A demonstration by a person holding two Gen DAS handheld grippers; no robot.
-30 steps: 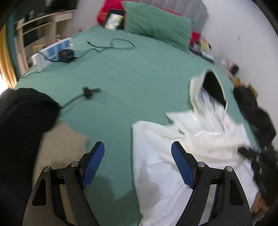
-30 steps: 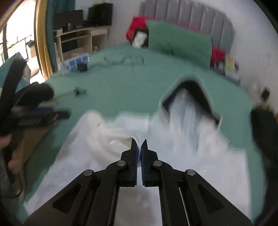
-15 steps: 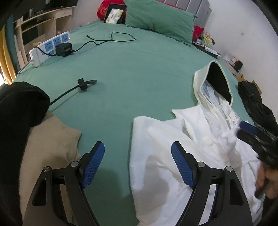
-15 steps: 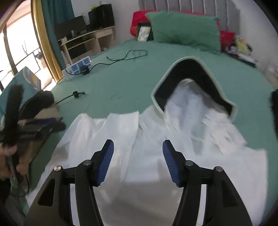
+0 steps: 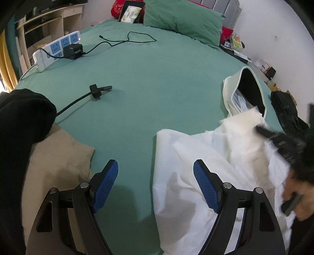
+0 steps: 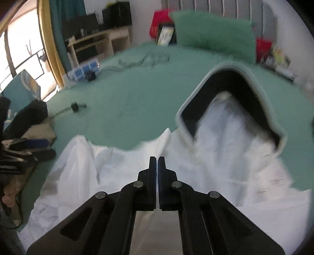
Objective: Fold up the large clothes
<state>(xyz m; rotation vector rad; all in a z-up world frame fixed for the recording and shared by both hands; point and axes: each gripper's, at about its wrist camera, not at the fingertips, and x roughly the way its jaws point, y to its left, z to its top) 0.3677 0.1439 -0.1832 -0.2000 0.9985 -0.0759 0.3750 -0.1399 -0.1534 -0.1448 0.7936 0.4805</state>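
A white hooded garment (image 5: 186, 176) lies crumpled on the green bed (image 5: 157, 88), its dark-lined hood (image 6: 225, 92) pointing toward the pillows. My left gripper (image 5: 155, 164) stands open and low over the garment's left edge, one blue pad above the sheet and the other above the white cloth, gripping nothing. My right gripper (image 6: 157, 159) is shut, with its tips in a fold just below the hood. In the left wrist view the right gripper (image 5: 260, 129) pinches a raised bunch of white fabric. A hand (image 5: 294, 194) holds it at the right edge.
A power strip (image 5: 57, 49) with a black charger and cable lies at the bed's far left. A black plug (image 5: 97, 91) lies mid-bed. Beige cloth (image 5: 57, 157) and a black garment (image 5: 21, 121) sit near left, with a green pillow (image 5: 182, 17) at the head and a black bag (image 5: 286, 109) off the right side.
The right gripper opened, shifted over the garment and shut again on a fold near the hood, which now stands raised. The left gripper has stayed open and still.
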